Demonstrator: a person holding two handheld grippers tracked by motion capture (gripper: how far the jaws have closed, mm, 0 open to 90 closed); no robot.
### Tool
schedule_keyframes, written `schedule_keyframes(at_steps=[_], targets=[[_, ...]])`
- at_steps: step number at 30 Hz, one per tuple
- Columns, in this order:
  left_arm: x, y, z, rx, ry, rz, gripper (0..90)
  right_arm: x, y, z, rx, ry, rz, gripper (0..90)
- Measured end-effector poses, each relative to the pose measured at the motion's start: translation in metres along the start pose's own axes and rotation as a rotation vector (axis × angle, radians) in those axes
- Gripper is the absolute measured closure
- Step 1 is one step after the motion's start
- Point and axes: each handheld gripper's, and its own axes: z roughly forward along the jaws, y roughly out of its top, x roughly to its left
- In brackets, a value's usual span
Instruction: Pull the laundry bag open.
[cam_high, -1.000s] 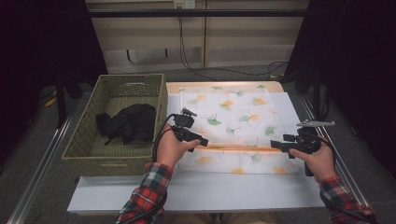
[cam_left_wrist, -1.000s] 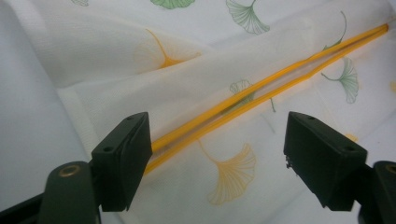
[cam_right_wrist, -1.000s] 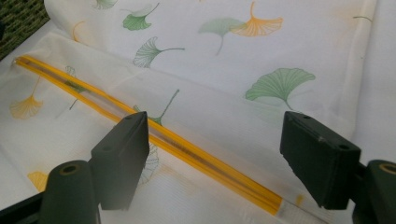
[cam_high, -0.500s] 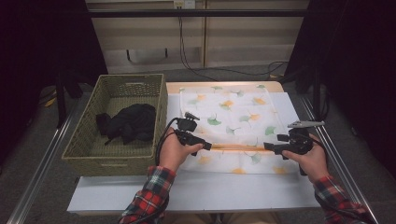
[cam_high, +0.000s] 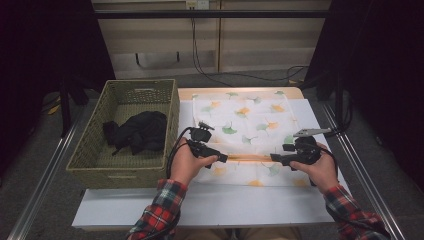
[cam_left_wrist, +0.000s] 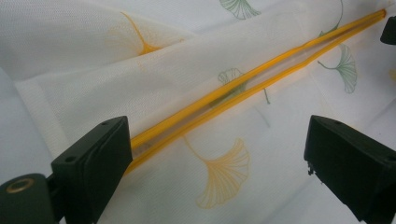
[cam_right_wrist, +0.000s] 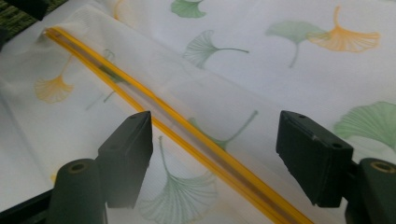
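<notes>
A white mesh bag printed with ginkgo leaves lies flat on the table, its orange zipper running across near the front. My left gripper is at the zipper's left end and my right gripper at its right end, tips facing each other. In the left gripper view the left gripper is open and has just been opening; the zipper runs off beside one jaw, unpressed. In the right gripper view the right gripper is open and has just been closing, straddling the zipper without touching it.
A green wicker basket stands to the left of the bag with a black garment inside. The white table top has a bare strip along the front. Metal rails run along both sides, and cables hang at the back.
My right gripper has moved left along the zipper toward the middle. The left gripper stayed where it was. The bag has not shifted.
</notes>
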Motion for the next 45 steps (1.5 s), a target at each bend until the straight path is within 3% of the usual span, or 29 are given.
schedule_keyframes(at_steps=[7,15,22,31,38,45], targets=[[0.001,0.0,-0.003,-0.013,-0.01,-0.005,5.9,0.014,0.006,0.015,0.018,0.042,-0.056,30.8],[0.003,-0.001,-0.002,-0.008,-0.01,0.002,6.2,0.025,0.011,0.034,0.027,0.047,-0.125,29.4],[0.006,0.001,-0.003,-0.019,-0.012,-0.005,6.5,0.024,0.012,0.052,0.043,0.038,-0.141,26.8],[0.006,-0.001,-0.004,-0.013,-0.01,0.005,6.6,0.023,0.01,0.072,0.052,0.033,-0.208,23.1],[0.008,-0.003,-0.004,-0.012,-0.005,-0.007,6.6,0.023,0.011,0.075,0.044,0.033,-0.235,29.6],[0.006,-0.003,-0.004,-0.013,-0.006,0.002,6.6,0.022,0.014,0.076,0.047,0.023,-0.215,41.3]])
